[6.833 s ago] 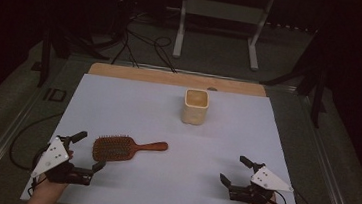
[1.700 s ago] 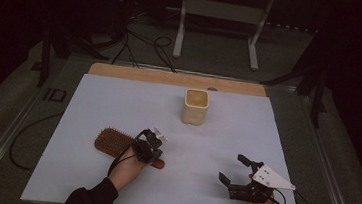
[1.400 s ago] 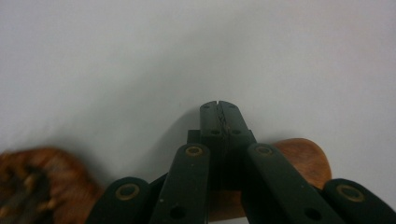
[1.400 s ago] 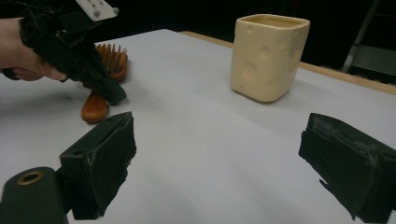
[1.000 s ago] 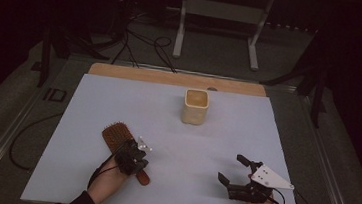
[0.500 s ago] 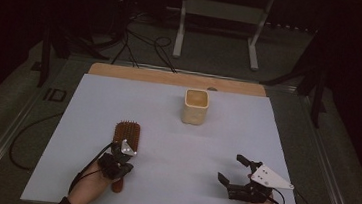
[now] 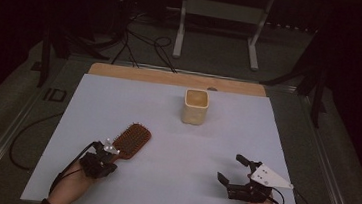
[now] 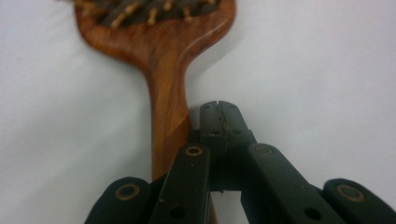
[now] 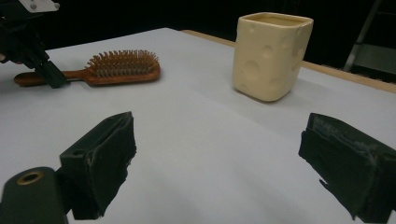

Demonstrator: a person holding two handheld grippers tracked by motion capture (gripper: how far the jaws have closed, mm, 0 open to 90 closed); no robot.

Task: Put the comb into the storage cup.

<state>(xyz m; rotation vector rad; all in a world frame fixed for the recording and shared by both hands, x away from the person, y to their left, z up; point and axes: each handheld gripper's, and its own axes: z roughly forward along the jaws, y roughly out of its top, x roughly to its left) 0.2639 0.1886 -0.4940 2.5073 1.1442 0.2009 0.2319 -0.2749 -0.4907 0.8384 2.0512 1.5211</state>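
Left gripper view: left tongs (image 8: 219, 109) pressed together beside the handle of a wooden hairbrush (image 8: 170, 70), apparently pushing rather than gripping it.

Their jaws meet with nothing between them, their side touching the handle, while the brush lies flat, bristles up, on the white counter (image 7: 204, 149) at its front left, head angled toward the far right. The right tongs (image 9: 219, 158) rest released at the front right, jaws spread wide on nothing, well apart from the brush. A cream, cheese-patterned cup (image 7: 195, 106) stands upright near the far middle, untouched. Judging by this, the brush is only being nudged about; if it is bound for the cup, a proper grasp, a lift and the placing all remain.
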